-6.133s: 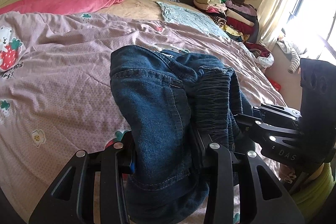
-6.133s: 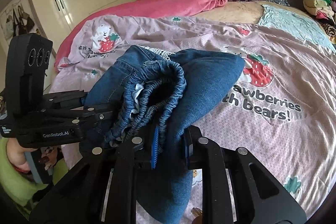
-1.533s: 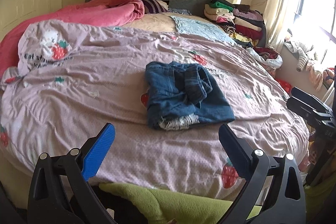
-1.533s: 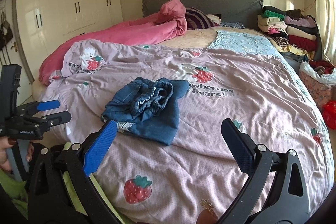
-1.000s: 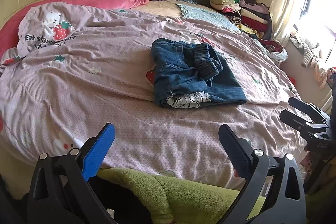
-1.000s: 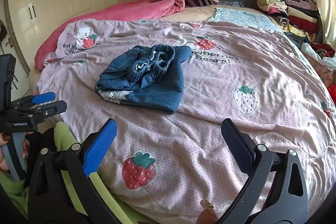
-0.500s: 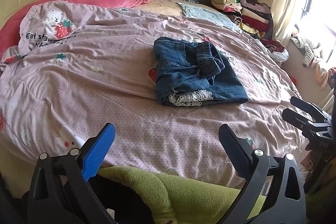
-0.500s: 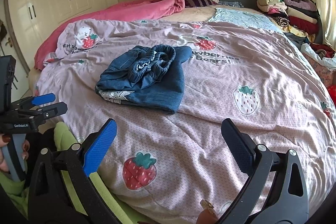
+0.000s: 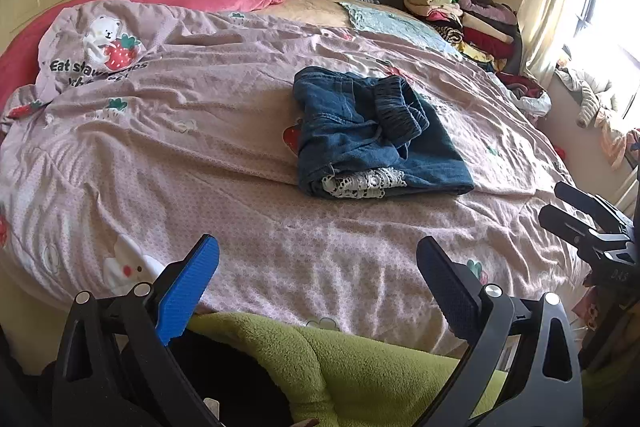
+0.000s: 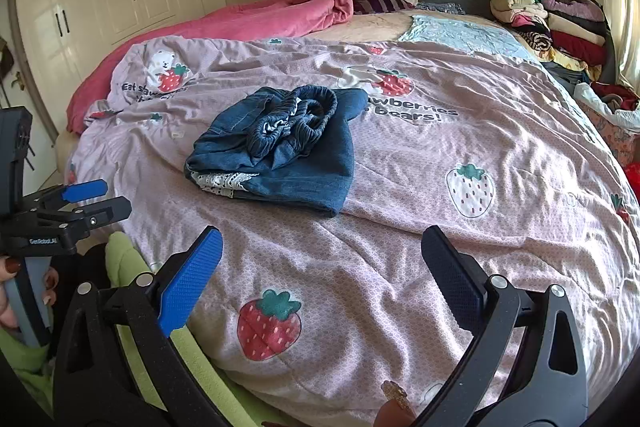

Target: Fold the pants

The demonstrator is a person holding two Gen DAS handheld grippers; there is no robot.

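Left wrist view has the left gripper low in frame with its jaws spread wide and nothing between them, the blue pad on one finger facing a dark one; its body is cut off by the bottom edge; beyond it the folded denim pants lie in a compact bundle on the pink strawberry-print duvet, well apart from both tools, the elastic waistband rolled on top and a strip of white lace showing at the near edge; how many layers the fold has is hard to tell. Right wrist view shows the right gripper likewise wide open and empty above the duvet; the pants sit beyond it, toward the left; at the left edge the other tool appears side-on, held by a hand mostly cropped out; green fleece covers the person's lap below.
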